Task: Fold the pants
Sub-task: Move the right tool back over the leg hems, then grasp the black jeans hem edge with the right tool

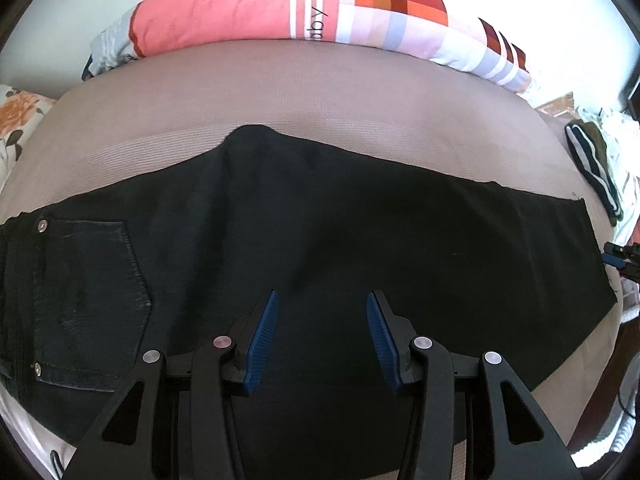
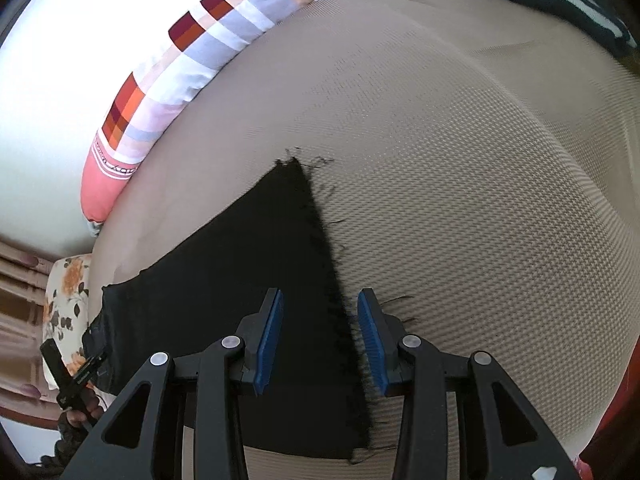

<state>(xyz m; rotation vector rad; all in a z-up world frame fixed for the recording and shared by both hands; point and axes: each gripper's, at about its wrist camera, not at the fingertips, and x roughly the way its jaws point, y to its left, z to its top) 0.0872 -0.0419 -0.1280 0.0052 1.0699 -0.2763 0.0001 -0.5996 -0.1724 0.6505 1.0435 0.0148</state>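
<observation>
Black pants [image 1: 320, 220] lie flat across a beige mattress [image 1: 360, 92], with a stitched back pocket [image 1: 88, 300] at the left end. My left gripper [image 1: 324, 296] hovers open over the middle of the pants, and nothing sits between its blue pads. In the right wrist view the leg end of the pants [image 2: 240, 260] finishes in a frayed hem [image 2: 332, 260]. My right gripper [image 2: 320, 294] stands open astride that hem, one pad over the black cloth and the other over the mattress [image 2: 480, 200]. Its pads do not press on the fabric.
A pink and checked bolster [image 1: 280, 4] lies along the far side of the mattress against a white wall. A floral pillow [image 1: 20, 116] sits at the left end. A dark striped garment [image 1: 592, 160] lies past the right end of the pants.
</observation>
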